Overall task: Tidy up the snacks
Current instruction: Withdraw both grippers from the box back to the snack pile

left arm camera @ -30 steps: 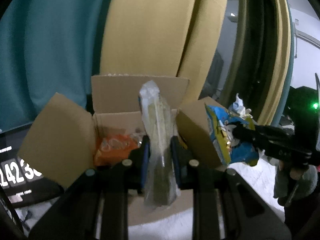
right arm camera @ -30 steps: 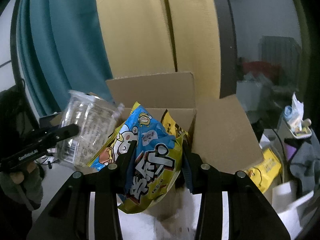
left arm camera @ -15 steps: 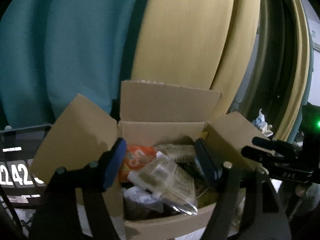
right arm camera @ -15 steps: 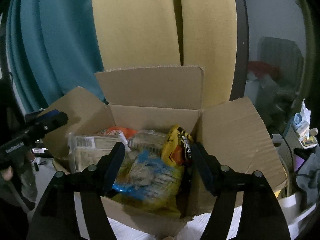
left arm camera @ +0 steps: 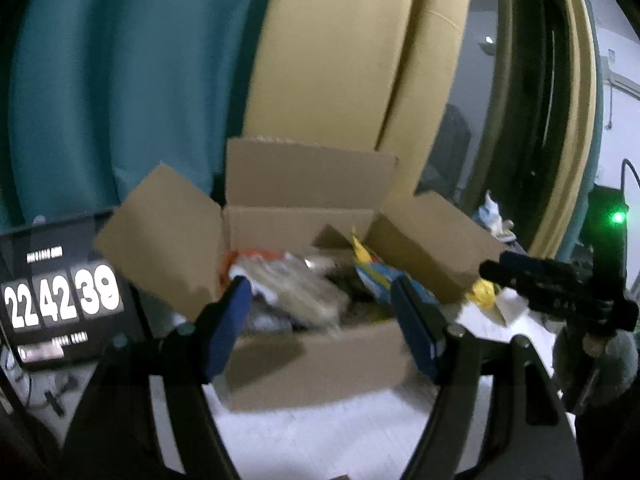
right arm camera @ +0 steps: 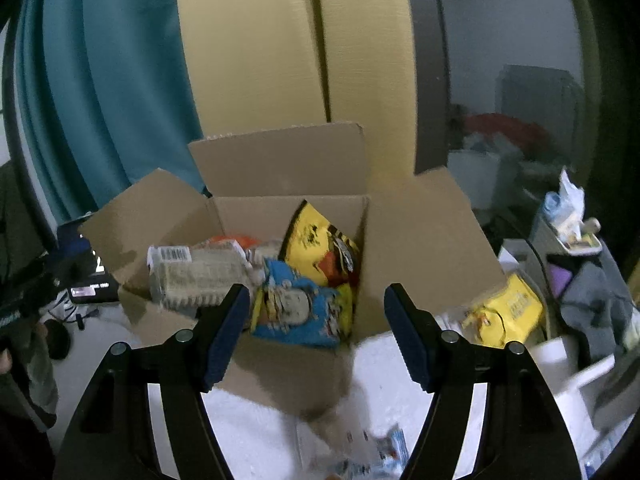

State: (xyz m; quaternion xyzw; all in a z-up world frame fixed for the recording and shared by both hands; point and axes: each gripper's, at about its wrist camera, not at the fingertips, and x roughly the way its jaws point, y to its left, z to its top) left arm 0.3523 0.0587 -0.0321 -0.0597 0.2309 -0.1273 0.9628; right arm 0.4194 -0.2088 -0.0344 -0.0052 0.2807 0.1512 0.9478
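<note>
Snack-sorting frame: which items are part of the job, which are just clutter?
Job:
- cardboard box
- blue snack bag, in box
- yellow snack bag, in box
- clear packet, in box
- yellow bag outside the box, right
- left gripper, right gripper, both open, empty

Clutter:
- clock display
- grey cloth
- curtains

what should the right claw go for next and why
Probably swing the right claw rightward to the yellow packet lying outside the cardboard box. The claw is open and empty, the blue bag already lies in the box, and that packet remains unsorted.
</note>
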